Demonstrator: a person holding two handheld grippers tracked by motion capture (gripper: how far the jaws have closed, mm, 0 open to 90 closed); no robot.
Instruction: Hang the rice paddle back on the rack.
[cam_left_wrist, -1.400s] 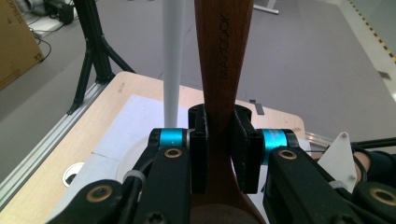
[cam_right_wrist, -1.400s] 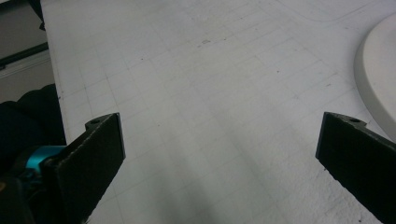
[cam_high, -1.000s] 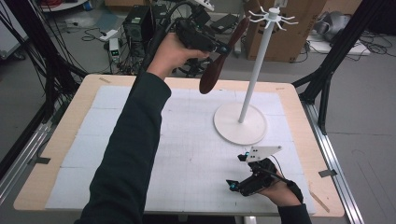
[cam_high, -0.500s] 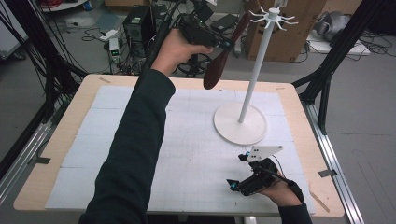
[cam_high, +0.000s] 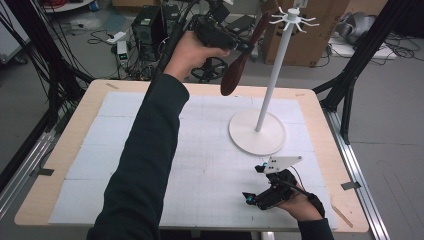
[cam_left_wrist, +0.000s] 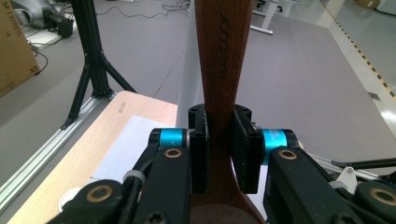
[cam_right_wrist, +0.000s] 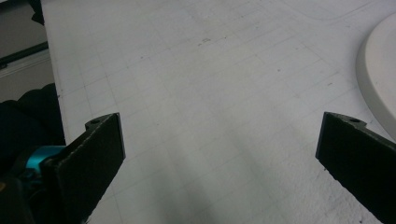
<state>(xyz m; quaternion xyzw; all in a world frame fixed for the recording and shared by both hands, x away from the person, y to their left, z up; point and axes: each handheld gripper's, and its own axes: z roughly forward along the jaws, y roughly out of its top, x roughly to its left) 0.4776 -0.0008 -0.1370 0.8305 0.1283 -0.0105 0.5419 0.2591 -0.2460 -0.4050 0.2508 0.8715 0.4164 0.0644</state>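
Note:
A dark wooden spoon marked MAXCOOK hangs high over the table's far side, head down and handle slanting up to the right. My left gripper is shut on its handle, both pads pressing the wood just above the head. The handle's tip is close to the hook ring of a white stand; whether they touch is unclear. My right gripper rests low on the white mat near the front right, jaws wide open with nothing between them.
The stand's round white base sits right of centre on the gridded mat; its edge lies just beyond my right gripper. Black frame legs stand past the table's right edge. Cables and boxes lie on the floor beyond.
My left gripper has carried the spoon a little to the right, toward the top of the stand. The right gripper has stayed put.

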